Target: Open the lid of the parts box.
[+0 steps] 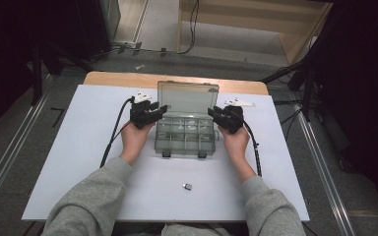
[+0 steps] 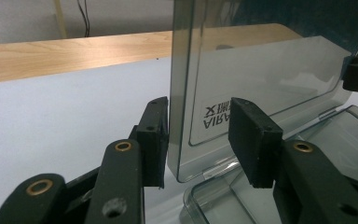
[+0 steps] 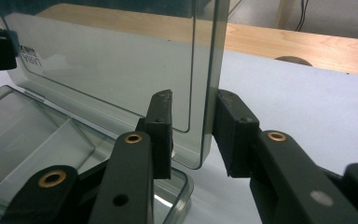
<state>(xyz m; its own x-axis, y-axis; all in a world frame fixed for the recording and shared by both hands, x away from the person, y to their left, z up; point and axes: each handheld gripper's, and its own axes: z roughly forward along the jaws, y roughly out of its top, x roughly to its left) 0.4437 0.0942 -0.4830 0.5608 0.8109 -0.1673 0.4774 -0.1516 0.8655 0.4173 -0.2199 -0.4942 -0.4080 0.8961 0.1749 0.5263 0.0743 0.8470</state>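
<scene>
Nearest the person, a small metal part (image 1: 187,186) lies alone on the white table top (image 1: 78,162), with bare surface all round it. Farther in, a clear compartment box (image 1: 183,137) stands open, its lid (image 1: 187,97) upright. The left gripper (image 1: 153,112) straddles the lid's left edge, jaws partly apart: the outer pad (image 2: 154,140) touches, the inner (image 2: 251,140) stands off. The right gripper (image 1: 215,114) straddles the right edge likewise, loosely. Beyond runs the table's wooden rim (image 1: 128,78), then grey floor (image 1: 162,29) with cables.
</scene>
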